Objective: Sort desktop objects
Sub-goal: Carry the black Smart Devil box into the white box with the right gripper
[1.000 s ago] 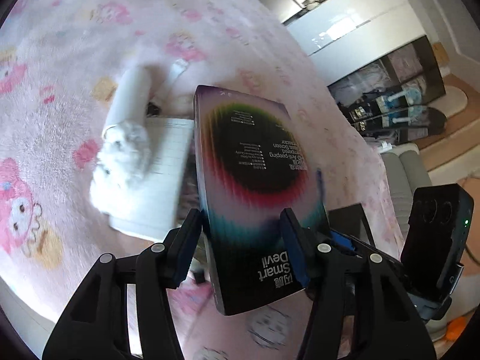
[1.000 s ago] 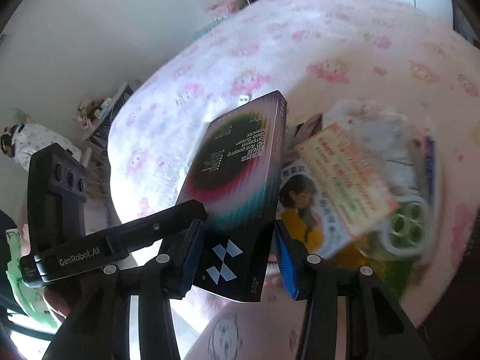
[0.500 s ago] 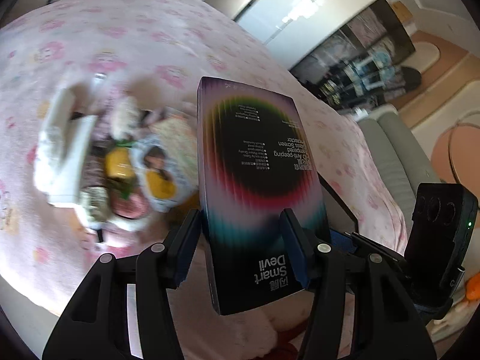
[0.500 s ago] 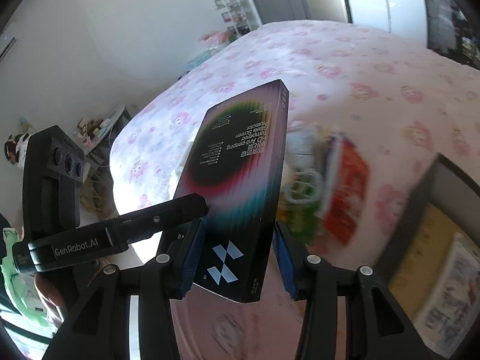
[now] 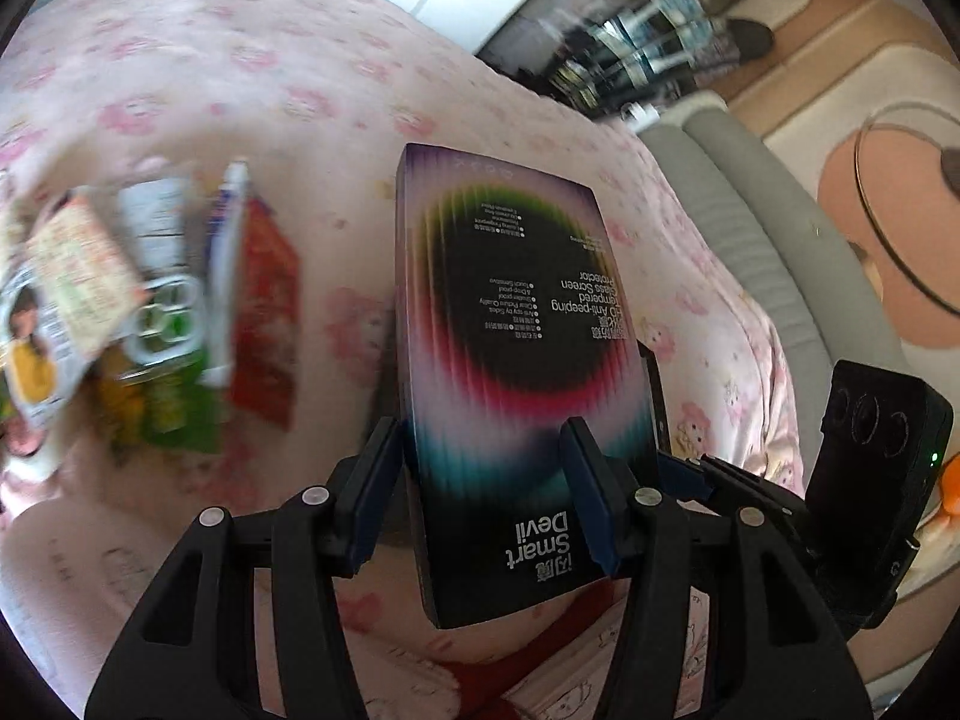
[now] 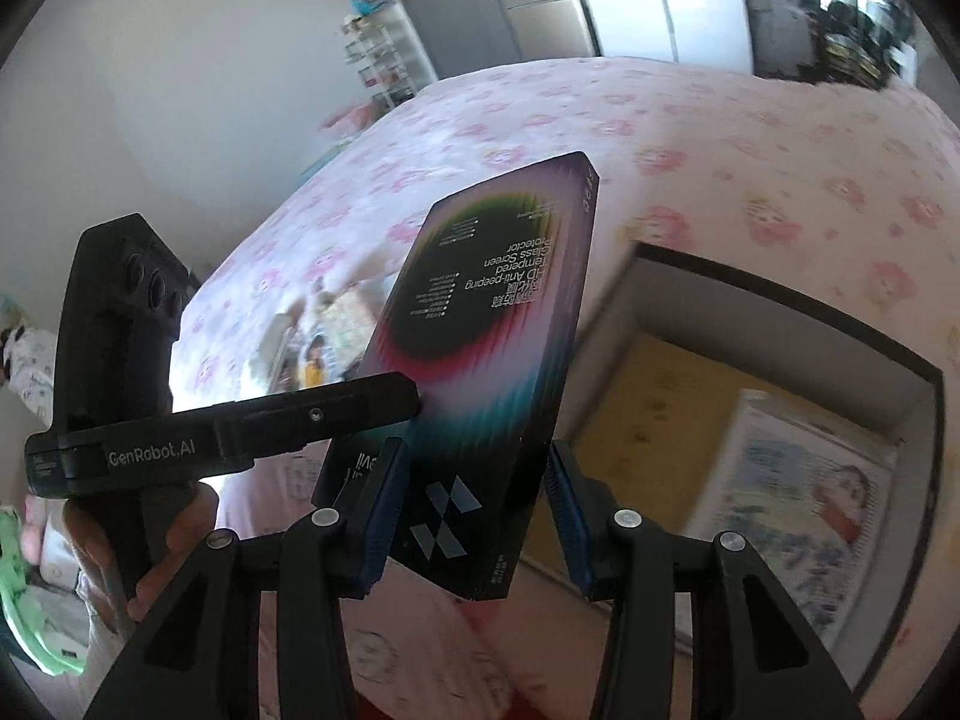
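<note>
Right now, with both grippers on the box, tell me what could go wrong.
1. Both the left gripper and the right gripper clamp only the near end of the box. If the hands drift apart, it may twist or slip.
2. Most of the box sticks out unsupported, so a bump could lever it loose.
3. The bin already holds printed packs; the box may land crooked on them.

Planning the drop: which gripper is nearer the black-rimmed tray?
Right. The right gripper hangs beside the tray; the left gripper grips the box from its far side.
</note>
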The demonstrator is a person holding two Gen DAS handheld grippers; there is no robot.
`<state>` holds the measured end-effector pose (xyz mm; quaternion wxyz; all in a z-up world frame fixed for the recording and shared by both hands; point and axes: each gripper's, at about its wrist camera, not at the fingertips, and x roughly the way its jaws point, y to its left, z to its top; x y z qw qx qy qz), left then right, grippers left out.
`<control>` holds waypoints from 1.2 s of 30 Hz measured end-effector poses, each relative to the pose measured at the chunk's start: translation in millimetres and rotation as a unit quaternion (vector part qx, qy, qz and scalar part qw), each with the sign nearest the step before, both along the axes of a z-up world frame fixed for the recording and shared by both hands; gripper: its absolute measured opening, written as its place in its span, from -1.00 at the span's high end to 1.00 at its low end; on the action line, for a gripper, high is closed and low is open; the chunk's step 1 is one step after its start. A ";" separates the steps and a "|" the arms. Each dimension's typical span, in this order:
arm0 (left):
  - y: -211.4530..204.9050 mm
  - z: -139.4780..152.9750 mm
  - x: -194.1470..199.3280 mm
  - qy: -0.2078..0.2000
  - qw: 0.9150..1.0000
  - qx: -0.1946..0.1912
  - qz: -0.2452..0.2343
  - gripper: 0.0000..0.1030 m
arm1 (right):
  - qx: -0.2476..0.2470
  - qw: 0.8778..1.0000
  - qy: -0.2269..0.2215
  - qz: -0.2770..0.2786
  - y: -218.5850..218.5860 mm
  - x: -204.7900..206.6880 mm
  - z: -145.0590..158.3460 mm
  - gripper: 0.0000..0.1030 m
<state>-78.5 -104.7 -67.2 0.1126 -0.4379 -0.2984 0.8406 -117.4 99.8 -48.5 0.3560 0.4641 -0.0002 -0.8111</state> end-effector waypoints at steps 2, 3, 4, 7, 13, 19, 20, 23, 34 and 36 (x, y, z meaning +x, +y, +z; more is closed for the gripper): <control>15.6 -3.8 -13.6 -0.007 1.000 -0.004 -0.019 -0.08 | 0.000 1.000 0.005 -0.014 17.3 -8.5 -5.5 0.19; 23.3 -7.6 -20.3 -0.013 1.000 -0.007 -0.028 -0.08 | -0.002 1.000 0.006 -0.018 24.5 -12.2 -9.1 0.19; 29.3 -11.7 -26.3 -0.019 0.999 -0.011 -0.033 -0.08 | -0.007 1.000 0.002 -0.021 33.9 -18.6 -16.4 0.18; 46.1 -25.3 -42.9 -0.041 0.998 -0.023 -0.042 -0.07 | -0.041 0.998 -0.040 -0.024 58.1 -36.6 -39.4 0.19; 80.3 -47.0 -61.0 -0.075 0.995 -0.028 -0.067 -0.07 | -0.051 0.993 -0.085 -0.065 88.3 -46.5 -62.6 0.19; 97.6 -51.0 -68.6 -0.089 0.990 -0.075 -0.083 -0.07 | -0.043 0.989 -0.114 -0.084 96.1 -52.4 -81.9 0.18; 99.0 -51.6 -69.0 -0.093 0.989 -0.076 -0.086 -0.07 | -0.035 0.990 -0.110 -0.086 94.9 -51.7 -81.6 0.18; 102.9 -57.2 -72.3 -0.106 0.988 -0.069 -0.091 -0.07 | -0.027 0.989 -0.114 -0.094 96.2 -54.0 -84.8 0.18; 117.1 -94.4 -78.8 -0.183 0.972 -0.099 -0.112 0.03 | 0.020 0.980 -0.172 -0.096 97.1 -61.7 -122.2 0.19; 119.1 -95.8 -77.7 -0.185 0.970 -0.107 -0.117 0.04 | 0.036 0.980 -0.175 -0.090 94.7 -62.7 -125.2 0.19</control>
